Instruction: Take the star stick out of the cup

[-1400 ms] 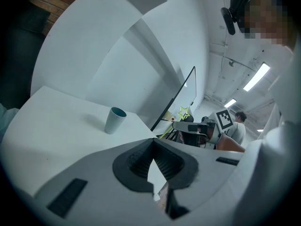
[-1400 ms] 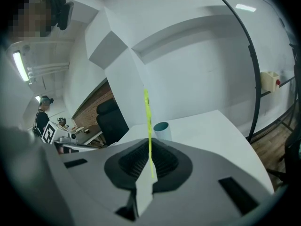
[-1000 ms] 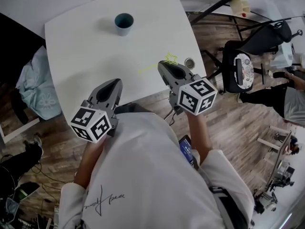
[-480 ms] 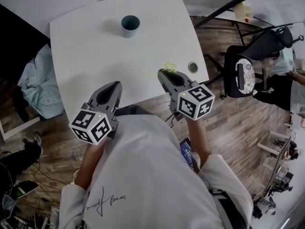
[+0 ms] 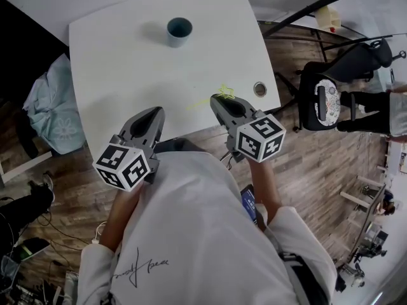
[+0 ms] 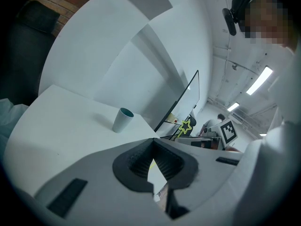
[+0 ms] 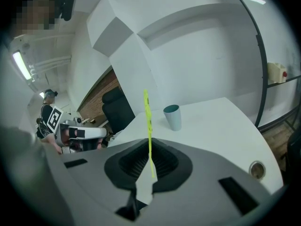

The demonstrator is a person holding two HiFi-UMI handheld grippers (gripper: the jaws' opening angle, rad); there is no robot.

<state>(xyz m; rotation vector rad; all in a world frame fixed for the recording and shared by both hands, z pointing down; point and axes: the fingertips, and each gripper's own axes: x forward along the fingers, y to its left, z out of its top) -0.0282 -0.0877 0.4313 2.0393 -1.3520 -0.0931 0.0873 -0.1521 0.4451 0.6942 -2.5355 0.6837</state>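
Note:
A blue-grey cup [image 5: 179, 32] stands upright near the far edge of the white table [image 5: 127, 62], with nothing sticking out of it. My right gripper [image 5: 219, 98] is shut on the yellow star stick [image 5: 226, 91] over the table's near right part, well away from the cup. In the right gripper view the stick [image 7: 148, 126] rises straight out of the closed jaws, with the cup [image 7: 173, 117] beyond it. My left gripper [image 5: 152, 110] hangs shut and empty over the near edge. From the left gripper view I see the cup [image 6: 123, 120] and the star [image 6: 184, 126].
A round cable hole [image 5: 260, 89] sits in the table's right edge. A black chair [image 5: 324, 97] and a person's legs [image 5: 375, 103] are on the wooden floor to the right. Light-blue cloth [image 5: 48, 110] lies left of the table.
The right gripper with the star stick has drawn back slightly toward the table's near edge. The left gripper has hardly moved. The person at the right has shifted.

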